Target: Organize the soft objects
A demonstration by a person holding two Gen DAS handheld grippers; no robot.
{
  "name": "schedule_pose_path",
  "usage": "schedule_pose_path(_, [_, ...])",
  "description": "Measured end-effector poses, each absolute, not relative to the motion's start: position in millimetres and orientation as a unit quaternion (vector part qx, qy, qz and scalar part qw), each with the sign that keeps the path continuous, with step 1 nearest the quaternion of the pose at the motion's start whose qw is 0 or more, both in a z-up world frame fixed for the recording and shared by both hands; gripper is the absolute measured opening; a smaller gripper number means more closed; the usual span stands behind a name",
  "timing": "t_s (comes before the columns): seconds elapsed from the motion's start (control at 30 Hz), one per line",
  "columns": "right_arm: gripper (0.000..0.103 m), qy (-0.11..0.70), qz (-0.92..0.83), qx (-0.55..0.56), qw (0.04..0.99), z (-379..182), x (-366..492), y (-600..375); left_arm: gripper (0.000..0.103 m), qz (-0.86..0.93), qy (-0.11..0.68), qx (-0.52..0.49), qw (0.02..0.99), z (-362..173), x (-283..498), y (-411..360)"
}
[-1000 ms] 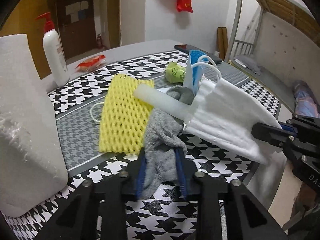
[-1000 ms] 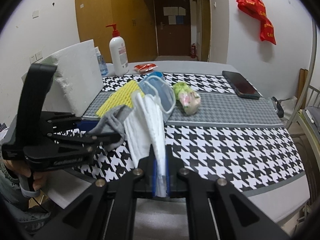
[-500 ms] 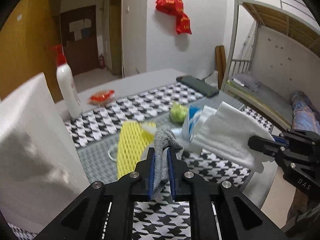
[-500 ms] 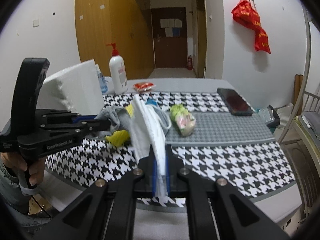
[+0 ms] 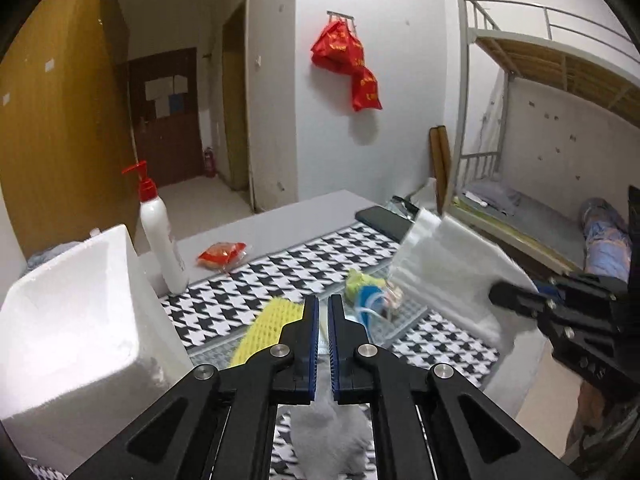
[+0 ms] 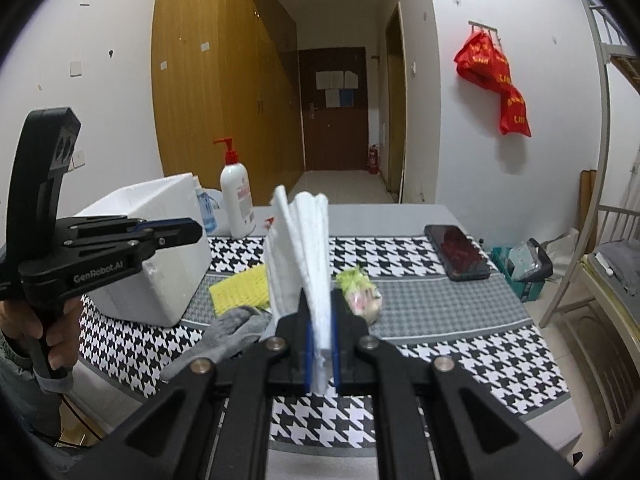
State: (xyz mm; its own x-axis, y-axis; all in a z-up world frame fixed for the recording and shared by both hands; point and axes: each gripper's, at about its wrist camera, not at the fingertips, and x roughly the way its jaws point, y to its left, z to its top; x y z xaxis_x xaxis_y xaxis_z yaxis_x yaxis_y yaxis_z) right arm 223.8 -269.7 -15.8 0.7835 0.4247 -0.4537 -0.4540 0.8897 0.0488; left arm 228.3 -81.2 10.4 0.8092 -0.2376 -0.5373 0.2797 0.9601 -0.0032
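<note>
My right gripper (image 6: 320,340) is shut on a folded white foam sheet (image 6: 302,248) and holds it upright above the table; the sheet also shows in the left wrist view (image 5: 452,268). My left gripper (image 5: 323,312) is raised, nearly shut with a narrow gap and nothing between the fingertips. The grey glove (image 6: 224,334) lies on the houndstooth cloth near the front edge, and shows blurred below the left fingers (image 5: 332,436). A yellow foam net (image 6: 240,290) lies flat behind it. A blue face mask (image 5: 370,304) and a green wrapped bundle (image 6: 358,292) lie mid-table.
An open white foam box (image 6: 160,256) stands at the table's left. A pump bottle (image 6: 236,200) and a small blue bottle (image 6: 206,210) stand behind it. A red snack packet (image 5: 222,254) and a black phone (image 6: 456,254) lie further back. A bunk bed (image 5: 540,160) stands right.
My left gripper let go of the grey glove, which dropped onto the cloth, and rose. My right gripper lifted the white foam sheet higher.
</note>
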Motion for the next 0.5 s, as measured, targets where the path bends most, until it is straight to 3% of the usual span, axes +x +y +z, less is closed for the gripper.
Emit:
schedule_pose_path(0.2, [0.010, 0.238, 0.232, -0.030, 0.943, -21, 223, -269, 0.009, -0.145, 0.326, 0.052, 0.933, -17, 221, -89])
schedule_pose_path(0.23, [0.010, 0.239, 0.233, -0.029, 0.942, -22, 223, -269, 0.015, -0.146, 0.333, 0.048, 0.930, -22, 221, -89])
schedule_pose_path(0.3, [0.010, 0.242, 0.233, -0.027, 0.941, -24, 223, -269, 0.040, -0.146, 0.350, 0.045, 0.924, -33, 222, -92])
schedule_pose_path(0.33, [0.010, 0.243, 0.233, -0.026, 0.941, -25, 222, -270, 0.057, -0.142, 0.352, 0.046, 0.924, -37, 220, -94])
schedule_pose_path(0.37, [0.010, 0.244, 0.234, -0.024, 0.941, -26, 222, -270, 0.063, -0.137, 0.352, 0.047, 0.925, -41, 219, -94])
schedule_pose_path(0.5, [0.010, 0.249, 0.232, -0.020, 0.940, -30, 221, -273, 0.063, -0.126, 0.377, 0.033, 0.917, -60, 224, -91])
